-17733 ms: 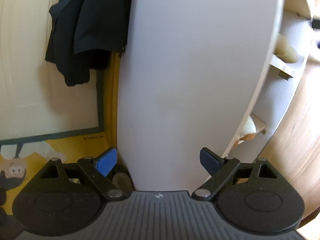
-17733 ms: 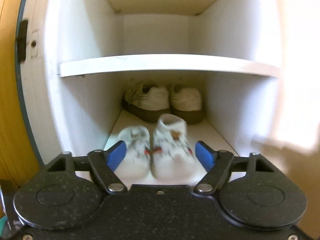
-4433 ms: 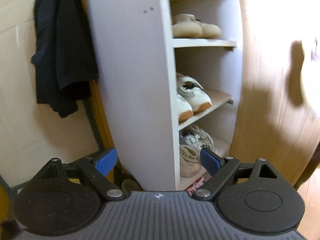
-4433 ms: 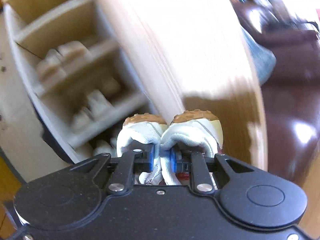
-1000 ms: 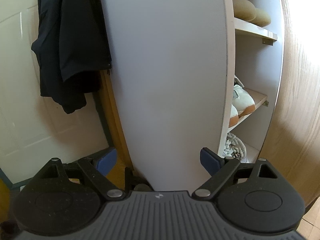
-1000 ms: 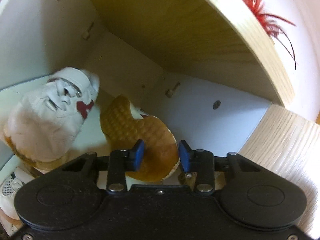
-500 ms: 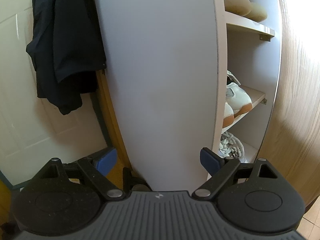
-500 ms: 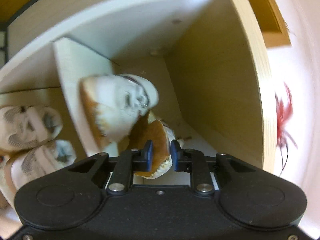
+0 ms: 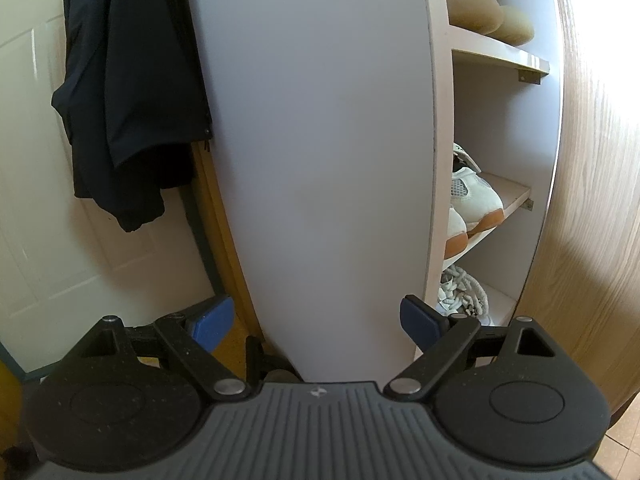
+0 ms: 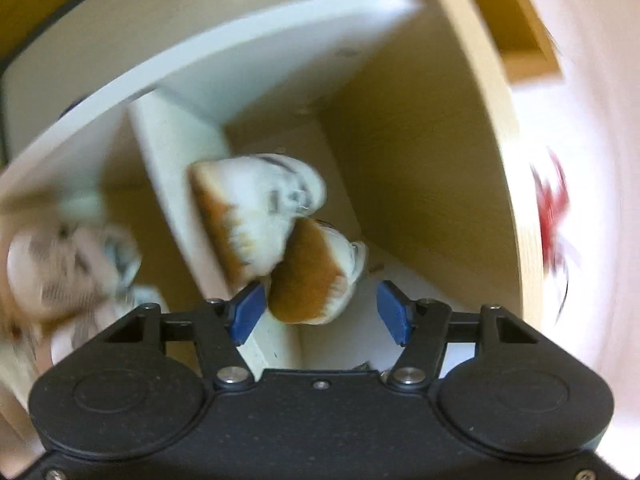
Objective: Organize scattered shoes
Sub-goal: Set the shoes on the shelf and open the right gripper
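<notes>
Two tools are in view, one per hand, and neither clamps anything. The right tool (image 10: pixel 322 314) has its blue pads spread apart; a white shoe with a gum-brown sole (image 10: pixel 316 276) lies between them with its sole turned toward the camera, close against the left pad and clear of the right one. Its partner, a second white shoe (image 10: pixel 256 212), sits just beyond it on a white shelf board (image 10: pixel 176 184), and the two touch. This view is rolled and blurred, so further pale shoes (image 10: pixel 68 264) at the left edge are smeared and cannot be counted with certainty. Behind the pair rise the cabinet's pale inner walls.

The left tool (image 9: pixel 316 320) also stands wide open, its pads on either side of the cabinet's white side panel (image 9: pixel 316 152), with nothing between them but that panel beyond. To the right of the panel three shelves show: two tan shoes (image 9: pixel 488 16) on the upper one, two white shoes with brown soles (image 9: pixel 476 200) on the middle one, and a laced pale shoe (image 9: pixel 464 292) at the bottom. A dark garment (image 9: pixel 128 92) hangs left of the panel against a white door (image 9: pixel 36 160).
</notes>
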`<state>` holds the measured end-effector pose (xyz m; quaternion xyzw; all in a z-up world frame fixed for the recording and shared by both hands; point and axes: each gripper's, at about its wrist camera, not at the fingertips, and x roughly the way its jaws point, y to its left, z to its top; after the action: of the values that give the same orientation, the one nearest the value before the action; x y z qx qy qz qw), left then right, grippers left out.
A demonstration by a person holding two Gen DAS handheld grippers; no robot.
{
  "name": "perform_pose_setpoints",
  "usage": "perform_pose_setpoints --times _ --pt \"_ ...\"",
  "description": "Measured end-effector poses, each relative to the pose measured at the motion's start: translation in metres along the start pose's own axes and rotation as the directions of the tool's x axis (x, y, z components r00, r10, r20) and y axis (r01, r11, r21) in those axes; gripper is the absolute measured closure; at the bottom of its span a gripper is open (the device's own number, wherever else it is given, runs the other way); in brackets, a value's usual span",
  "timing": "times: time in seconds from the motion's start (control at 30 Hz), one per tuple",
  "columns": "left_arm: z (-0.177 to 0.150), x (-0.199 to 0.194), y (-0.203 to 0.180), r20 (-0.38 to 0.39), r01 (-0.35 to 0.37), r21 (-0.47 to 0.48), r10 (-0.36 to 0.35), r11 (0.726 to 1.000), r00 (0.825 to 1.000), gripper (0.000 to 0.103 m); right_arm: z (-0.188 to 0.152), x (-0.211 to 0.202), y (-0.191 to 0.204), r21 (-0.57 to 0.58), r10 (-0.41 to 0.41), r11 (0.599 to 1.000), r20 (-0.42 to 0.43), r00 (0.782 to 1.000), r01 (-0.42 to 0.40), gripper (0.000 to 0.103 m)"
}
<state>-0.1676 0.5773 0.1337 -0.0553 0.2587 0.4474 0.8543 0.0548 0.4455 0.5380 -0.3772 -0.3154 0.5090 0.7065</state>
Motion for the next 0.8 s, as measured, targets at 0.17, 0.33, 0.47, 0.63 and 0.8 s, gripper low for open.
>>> perform_pose_setpoints --times 0.17,0.33,0.47,0.63,0.8 --pt "0.001 0.001 0.002 0.000 -0.001 -0.009 0.001 1.000 1.000 0.012 -0.001 0.016 -0.026 0.190 0.039 0.981 -0.018 0.999 -0.035 0.040" --pt "0.002 0.001 0.004 0.002 -0.001 -0.017 0.001 1.000 1.000 0.012 0.007 0.043 -0.019 0.074 0.063 0.996 -0.085 0.994 -0.057 0.040" --pt "0.003 0.000 0.006 0.007 0.000 -0.024 0.001 1.000 1.000 0.012 0.002 0.050 -0.011 -0.020 0.046 0.999 -0.112 0.993 -0.049 0.070" --pt "0.003 0.000 0.007 0.009 0.001 -0.021 -0.001 1.000 1.000 0.012 -0.010 0.052 0.000 -0.162 0.014 0.986 -0.129 0.991 -0.035 0.071" --pt "0.003 0.000 0.005 0.009 -0.002 -0.015 0.002 1.000 1.000 0.012 -0.025 0.034 0.012 -0.358 0.015 0.933 -0.068 0.998 -0.038 0.071"
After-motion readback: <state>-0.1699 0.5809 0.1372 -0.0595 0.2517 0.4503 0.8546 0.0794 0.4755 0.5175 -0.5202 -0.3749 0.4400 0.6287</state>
